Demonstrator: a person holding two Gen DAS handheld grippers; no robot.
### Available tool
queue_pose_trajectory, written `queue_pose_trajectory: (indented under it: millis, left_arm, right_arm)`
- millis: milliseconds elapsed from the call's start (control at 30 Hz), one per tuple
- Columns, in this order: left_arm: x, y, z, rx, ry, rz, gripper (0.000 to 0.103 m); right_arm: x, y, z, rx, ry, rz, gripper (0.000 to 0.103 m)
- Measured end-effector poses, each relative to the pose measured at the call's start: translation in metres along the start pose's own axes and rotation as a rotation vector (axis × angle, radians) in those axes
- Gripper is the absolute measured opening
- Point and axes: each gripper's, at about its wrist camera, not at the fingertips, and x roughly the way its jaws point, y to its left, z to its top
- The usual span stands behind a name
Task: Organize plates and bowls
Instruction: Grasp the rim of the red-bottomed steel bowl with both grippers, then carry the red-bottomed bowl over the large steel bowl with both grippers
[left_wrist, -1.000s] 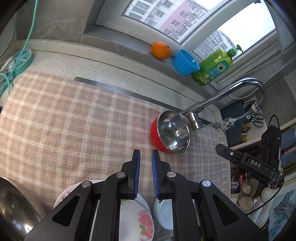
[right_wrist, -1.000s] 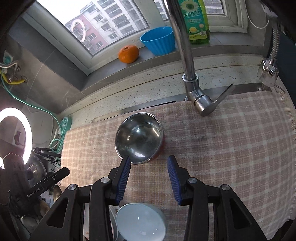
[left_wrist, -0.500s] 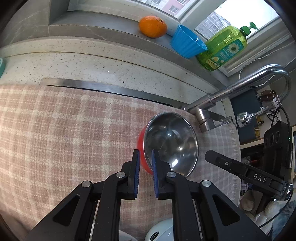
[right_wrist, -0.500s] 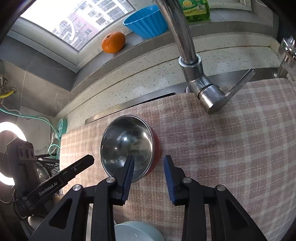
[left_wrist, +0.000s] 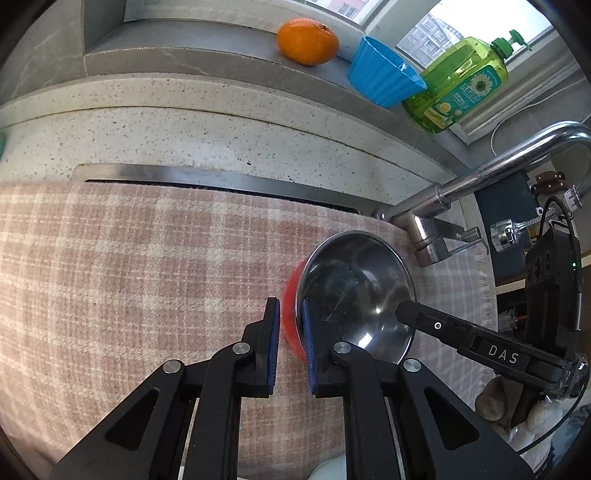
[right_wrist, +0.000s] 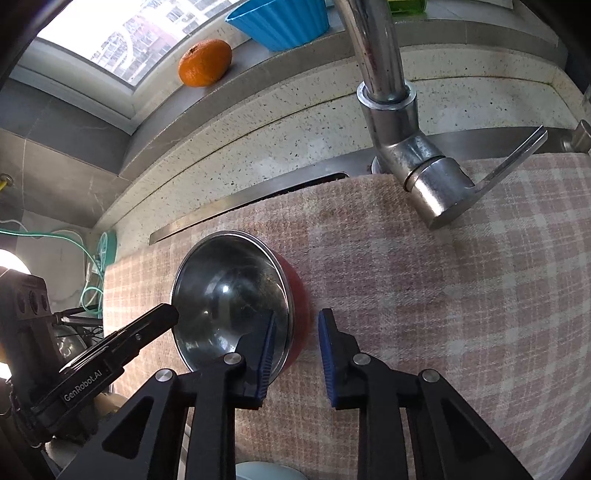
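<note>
- Both claws have dropped in on the red-sided, steel-lined round bowl (left_wrist: 356, 291) since the earlier frames; the flowered plate and pale bowl once under them have slid out of sight at the bottom edge.
- Bowl sits on the pink-and-cream checked cloth (left_wrist: 129, 266) over the tabletop, just in front of the chrome faucet (right_wrist: 413, 155).
- Step in hand, as I judge it: a two-sided rim grab. Best done by seating each pad fully over the rim wall before lifting, and raising both sides level so the slick steel does not tip or slip.
- Left claw (left_wrist: 291, 343): jaws nearly together, straddling the bowl's near-left rim; pad contact looks likely but I cannot confirm it.
- Right claw (right_wrist: 295, 354): jaws have just been closing, a gap left; one finger inside the bowl, one outside the red wall, rim between, not yet pinched.
</note>
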Motion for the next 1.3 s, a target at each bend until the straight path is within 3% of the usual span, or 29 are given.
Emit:
queue_pose_trajectory:
  millis: [233,1300]
  left_arm:
    - [0.005,-0.004,0.000,0.015,0.008,0.000,0.010]
    - [-0.044,-0.029,-0.031,0.058,-0.059,-0.038,0.007]
  right_arm:
    - [0.005,0.004,-0.001,0.000,0.011,0.002,0.010]
    - [-0.048,0.013,-0.037,-0.019,-0.039,-0.013,0.010]
